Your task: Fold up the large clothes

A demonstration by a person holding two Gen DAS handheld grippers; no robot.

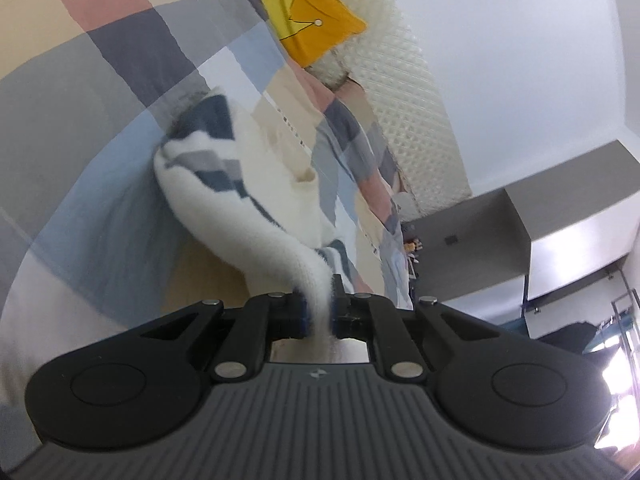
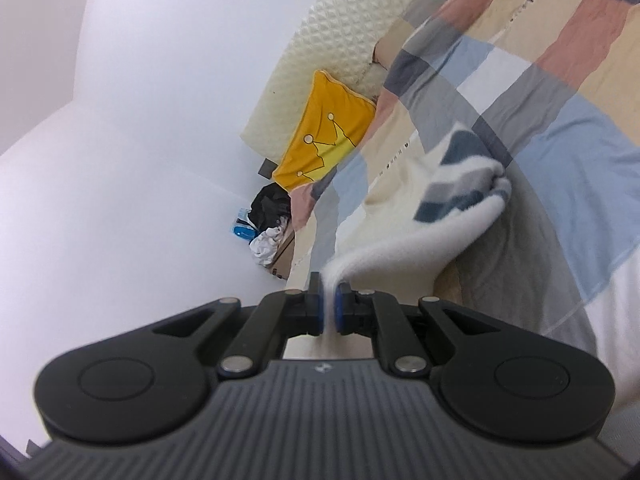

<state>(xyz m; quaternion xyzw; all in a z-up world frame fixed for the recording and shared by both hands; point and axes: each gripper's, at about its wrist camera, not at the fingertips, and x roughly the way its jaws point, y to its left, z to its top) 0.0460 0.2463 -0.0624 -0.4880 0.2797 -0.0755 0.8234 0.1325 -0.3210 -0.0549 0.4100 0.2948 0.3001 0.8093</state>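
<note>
A fluffy white garment with navy and grey blocks (image 1: 224, 168) hangs off the bed, pulled up toward both cameras. My left gripper (image 1: 318, 312) is shut on a white edge of it, the cloth pinched between the blue pads. In the right wrist view the same garment (image 2: 452, 196) stretches from the bed to my right gripper (image 2: 329, 308), which is shut on another white edge. The rest of the garment trails in a bunch on the checked bedspread (image 1: 120, 100).
The bedspread (image 2: 540, 92) is patterned in grey, blue, pink and beige squares. A yellow crown pillow (image 1: 308, 12) leans on a cream quilted headboard (image 1: 412, 104). A black bag and white cloth (image 2: 268, 220) lie beside the bed. A grey desk (image 1: 480, 232) stands further off.
</note>
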